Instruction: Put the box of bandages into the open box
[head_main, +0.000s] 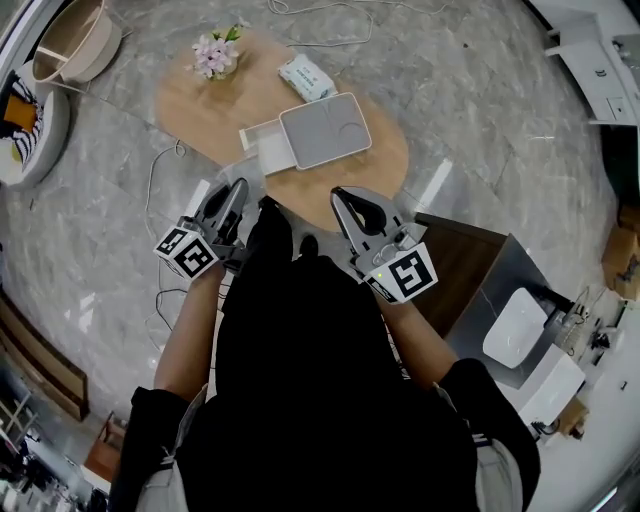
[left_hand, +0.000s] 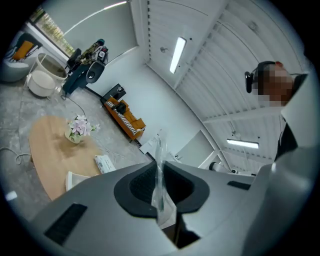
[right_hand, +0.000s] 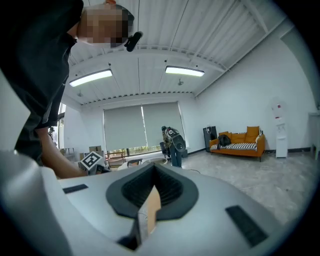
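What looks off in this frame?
The left hand-held gripper pinches a clear plastic strip; the right hand-held gripper pinches a tan card-like piece. Odd, since the bandage box lies untouched on the table.

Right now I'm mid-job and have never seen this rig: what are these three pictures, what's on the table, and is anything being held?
There is no robot arm here: a person holds a two-jaw gripper in each hand. The head view looks down from a camera on the person's head. It shows the left gripper at the left and the right gripper at the right, both by the near edge of the oval wooden table. On the table are a flower pot, the box of bandages and the flat grey-and-white open box; neither gripper touches them. The other two pictures come from a camera riding on each gripper, looking along its jaws. The left jaws pinch a thin clear strip; I cannot tell what it is. The right jaws meet at their tips, and nothing sticks out of them.
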